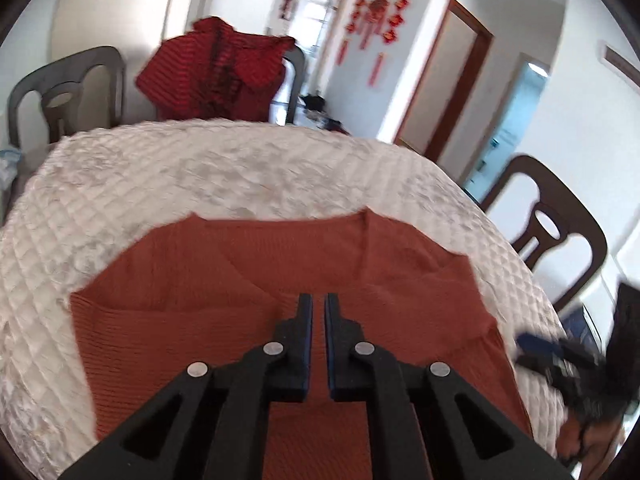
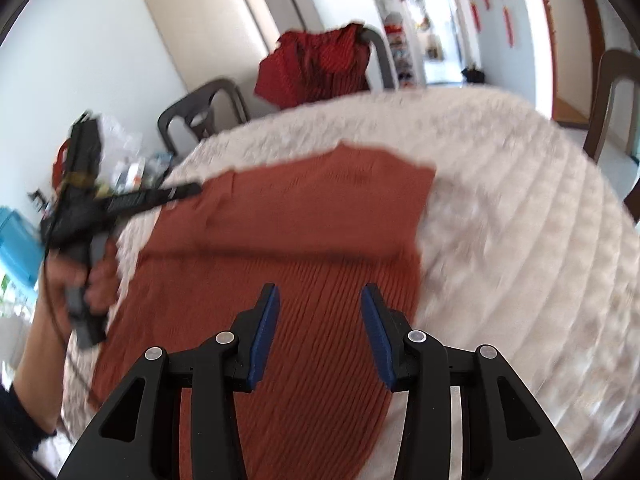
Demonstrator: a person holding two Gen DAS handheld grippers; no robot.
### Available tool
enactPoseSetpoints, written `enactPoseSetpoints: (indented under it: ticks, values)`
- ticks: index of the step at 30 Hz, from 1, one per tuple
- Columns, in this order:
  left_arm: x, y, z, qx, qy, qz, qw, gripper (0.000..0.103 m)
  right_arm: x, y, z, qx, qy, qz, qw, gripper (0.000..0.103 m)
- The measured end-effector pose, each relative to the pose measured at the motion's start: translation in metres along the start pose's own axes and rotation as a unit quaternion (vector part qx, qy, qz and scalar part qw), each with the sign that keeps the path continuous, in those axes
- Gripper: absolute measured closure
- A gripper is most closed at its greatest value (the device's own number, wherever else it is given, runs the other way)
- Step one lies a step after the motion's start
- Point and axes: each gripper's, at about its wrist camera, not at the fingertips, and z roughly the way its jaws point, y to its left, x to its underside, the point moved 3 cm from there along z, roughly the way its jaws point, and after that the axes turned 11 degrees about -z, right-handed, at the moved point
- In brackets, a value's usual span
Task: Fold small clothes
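Two grippers hang over one garment, and neither has hold of it. Nearest us, the left gripper [image 1: 318, 300] has its blue-lined fingers drawn in to a narrow slit with nothing caught between them. We judge that they are drawn together because this hand has no cloth to carry at this stage. The right gripper [image 2: 320, 300] keeps its jaws about half spread, and ribbed knit shows clear through the gap, so it is empty too. In the right wrist view we see the bare hand [image 2: 92, 276] that carries the left gripper, at the table's left edge.

Under both lies the rust-red sweater [image 1: 280, 280], spread on the near half of the table over the white quilted cover [image 1: 160, 176]. It seems part folded already: a sleeve or flap lies turned in across the body, leaving a crease from side to side. That would explain why the piece looks squared off and compact. We think the hem nearest us is the likely thing to take up next, with one gripper at each near corner.

Beyond the far edge a dark red striped garment [image 1: 212, 72] hangs over a chair back [image 1: 296, 60], perhaps waiting its turn. A grey chair [image 1: 64, 92] stands by the far left corner and a brown chair [image 1: 560, 232] at the right edge. Red hanging decorations [image 1: 380, 16] mark the far wall.
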Motion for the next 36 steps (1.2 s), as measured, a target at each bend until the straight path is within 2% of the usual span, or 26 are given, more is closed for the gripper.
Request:
enactPoseSetpoints:
  ticks: [4, 5, 7, 8, 10, 12, 15, 17, 19, 22, 24, 25, 28, 30, 33, 36]
  values:
    - [0.020, 0.002, 0.026, -0.016, 0.045, 0.006, 0.9988, 0.095, -0.017, -0.008, 0.022, 0.006, 0.007, -0.005, 1.000, 0.068]
    - [0.024, 0.006, 0.031, -0.017, 0.053, 0.001, 0.9984, 0.095, -0.016, -0.009, 0.031, 0.008, 0.019, -0.010, 1.000, 0.072]
    - [0.027, 0.007, 0.027, -0.010, 0.045, -0.001, 0.9990, 0.095, -0.007, -0.020, 0.051, 0.044, 0.066, -0.010, 0.997, 0.080]
    - [0.027, 0.007, 0.024, -0.005, 0.046, -0.004, 0.9989, 0.093, -0.005, -0.025, 0.049, 0.045, 0.054, -0.008, 0.997, 0.092]
    - [0.026, 0.007, 0.019, 0.016, 0.052, -0.011, 0.9984, 0.088, -0.003, -0.033, 0.043, 0.043, 0.060, 0.010, 0.997, 0.095]
    - [0.019, 0.006, 0.012, 0.016, 0.040, -0.011, 0.9990, 0.088, -0.003, -0.036, 0.037, 0.052, 0.063, 0.006, 0.997, 0.095]
    - [0.002, 0.001, 0.008, 0.012, 0.014, -0.006, 0.9998, 0.087, -0.016, -0.034, 0.029, 0.042, 0.035, 0.011, 0.998, 0.095]
    - [-0.006, -0.001, 0.015, 0.011, 0.014, -0.009, 0.9998, 0.083, -0.030, -0.031, 0.028, 0.041, 0.019, 0.008, 0.999, 0.092]
    - [-0.008, -0.001, 0.028, -0.002, 0.024, -0.007, 0.9997, 0.083, -0.041, -0.034, 0.039, 0.036, 0.024, 0.010, 0.999, 0.092]
    - [-0.002, 0.010, 0.052, -0.033, 0.042, -0.006, 0.9985, 0.083, -0.045, -0.048, 0.068, 0.033, 0.049, 0.033, 0.998, 0.092]
    - [0.000, 0.015, 0.049, -0.015, 0.032, -0.016, 0.9992, 0.083, -0.041, -0.061, 0.081, 0.048, 0.064, 0.043, 0.996, 0.092]
    - [0.000, 0.017, 0.048, -0.011, 0.032, -0.021, 0.9992, 0.083, -0.040, -0.066, 0.081, 0.040, 0.053, 0.049, 0.997, 0.093]
    - [-0.001, 0.018, 0.045, -0.006, 0.036, -0.026, 0.9990, 0.083, -0.040, -0.070, 0.081, 0.035, 0.054, 0.053, 0.997, 0.096]
    - [0.000, 0.018, 0.034, -0.008, 0.034, -0.030, 0.9989, 0.083, -0.041, -0.065, 0.075, 0.049, 0.060, 0.048, 0.996, 0.095]
    - [0.008, 0.017, 0.014, -0.003, 0.021, -0.020, 0.9996, 0.083, -0.040, -0.052, 0.054, 0.044, 0.040, 0.029, 0.998, 0.093]
    - [0.022, 0.022, 0.011, -0.019, 0.031, -0.007, 0.9993, 0.083, -0.025, -0.040, 0.045, 0.037, 0.048, 0.010, 0.998, 0.093]
